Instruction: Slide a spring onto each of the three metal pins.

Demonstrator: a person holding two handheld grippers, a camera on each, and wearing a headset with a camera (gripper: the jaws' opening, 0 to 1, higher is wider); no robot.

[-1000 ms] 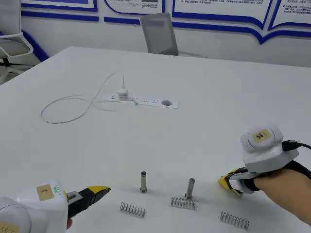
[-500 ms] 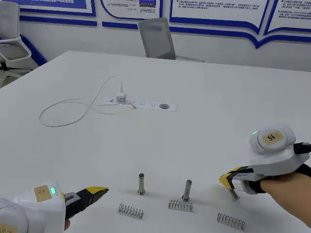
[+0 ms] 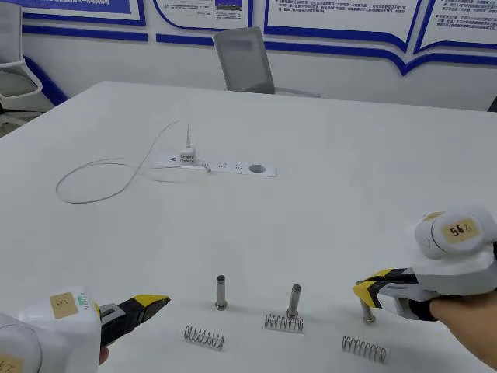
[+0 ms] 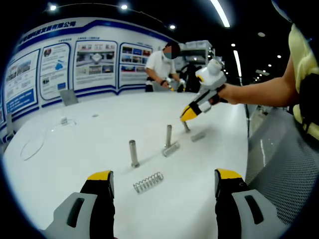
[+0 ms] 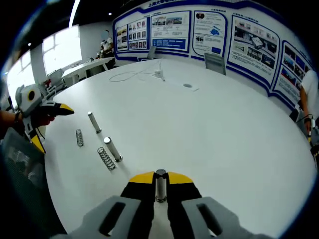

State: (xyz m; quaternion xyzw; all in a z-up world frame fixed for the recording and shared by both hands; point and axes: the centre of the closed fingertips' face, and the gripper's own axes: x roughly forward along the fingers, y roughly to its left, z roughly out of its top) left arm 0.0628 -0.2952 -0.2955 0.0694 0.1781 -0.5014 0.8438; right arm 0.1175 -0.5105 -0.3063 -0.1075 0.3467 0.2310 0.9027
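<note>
Spring assembly at a white workbench: the right gripper pinches its jaws narrow on the end pin, right of the middle pin; the left gripper hangs wide and empty, left of it. Three springs lie loose, the nearest spring at the middle pin's foot. Best, it seems: keep the end pin plumb, lift a spring by one end, bore aligned.

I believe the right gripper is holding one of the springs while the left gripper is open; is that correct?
Not quite: what the right gripper holds is a pin, as the right gripper view shows. The left gripper is indeed open.
</note>
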